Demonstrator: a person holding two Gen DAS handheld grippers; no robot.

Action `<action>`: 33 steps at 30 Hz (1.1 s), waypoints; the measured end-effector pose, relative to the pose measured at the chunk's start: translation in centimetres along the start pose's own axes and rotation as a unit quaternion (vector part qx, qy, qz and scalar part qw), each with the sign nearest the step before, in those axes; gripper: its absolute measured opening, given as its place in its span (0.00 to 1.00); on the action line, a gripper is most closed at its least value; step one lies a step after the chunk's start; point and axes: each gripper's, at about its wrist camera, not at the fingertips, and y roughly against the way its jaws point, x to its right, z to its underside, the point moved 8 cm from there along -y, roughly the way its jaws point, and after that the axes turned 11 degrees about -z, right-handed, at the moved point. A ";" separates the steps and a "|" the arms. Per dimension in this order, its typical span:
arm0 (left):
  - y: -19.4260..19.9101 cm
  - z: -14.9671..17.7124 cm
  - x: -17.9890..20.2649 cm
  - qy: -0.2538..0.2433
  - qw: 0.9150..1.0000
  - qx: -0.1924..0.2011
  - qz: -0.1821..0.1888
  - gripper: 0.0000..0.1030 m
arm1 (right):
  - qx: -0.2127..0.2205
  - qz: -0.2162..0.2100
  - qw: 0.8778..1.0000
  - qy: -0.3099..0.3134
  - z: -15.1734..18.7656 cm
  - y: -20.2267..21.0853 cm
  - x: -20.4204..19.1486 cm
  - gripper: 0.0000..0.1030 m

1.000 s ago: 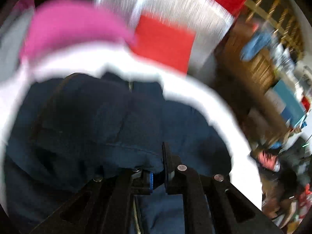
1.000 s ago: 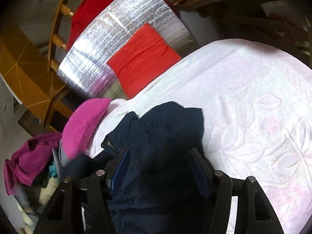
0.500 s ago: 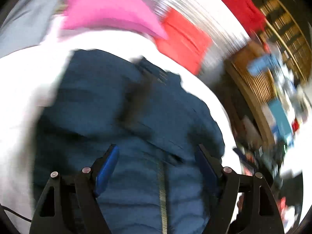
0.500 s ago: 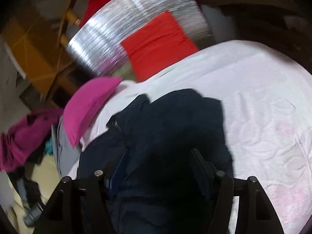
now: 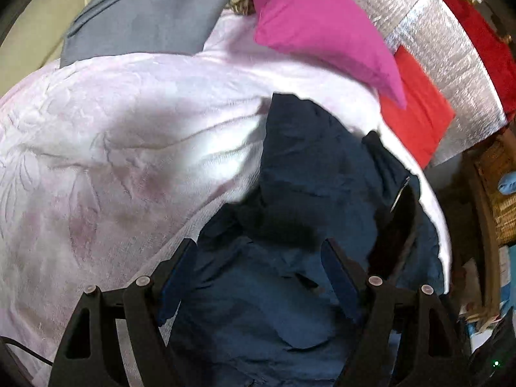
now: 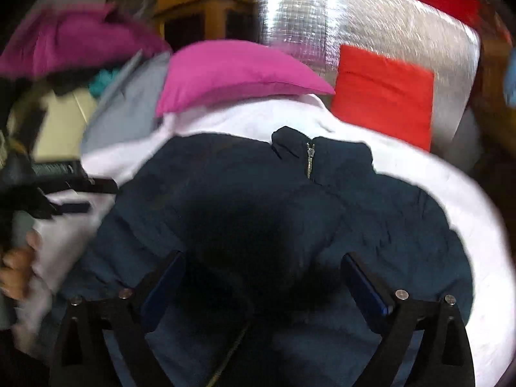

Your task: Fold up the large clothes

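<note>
A dark navy padded jacket (image 6: 258,193) lies on a pale pink bedspread (image 5: 96,161), its collar and zip (image 6: 309,159) pointing to the far side. It also shows in the left wrist view (image 5: 306,177), bunched and partly folded. My left gripper (image 5: 258,258) is open and empty just above the jacket's near part. My right gripper (image 6: 262,271) is open and empty over the jacket's middle. The left gripper and the hand holding it show at the left edge of the right wrist view (image 6: 58,180).
A magenta pillow (image 5: 322,25) and a grey cloth (image 5: 145,9) lie at the bed's far end. A red cushion (image 6: 383,93) leans on a silver foil panel (image 6: 354,22) behind. A wicker basket (image 5: 503,193) stands right of the bed.
My left gripper let go of the jacket, opened wide and swung left over the bedspread. My right gripper stayed open and turned to face the collar squarely.
</note>
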 end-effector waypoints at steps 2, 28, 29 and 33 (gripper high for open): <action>-0.9 0.1 -0.1 -0.008 1.000 -0.010 -0.002 0.77 | -0.006 0.021 1.000 -0.004 0.1 -0.8 0.4 0.96; -1.6 -0.4 3.1 -0.037 0.999 0.014 -0.007 0.77 | 0.128 -0.275 0.727 -0.615 9.6 0.6 22.2 0.74; -1.7 -0.5 3.1 -0.037 0.999 0.014 -0.008 0.77 | 0.107 -0.253 0.751 -0.601 9.3 0.1 21.6 0.66; -1.4 -1.0 3.4 -0.038 0.999 0.030 -0.013 0.77 | 0.090 -0.216 0.790 -0.567 8.2 -0.5 21.0 0.12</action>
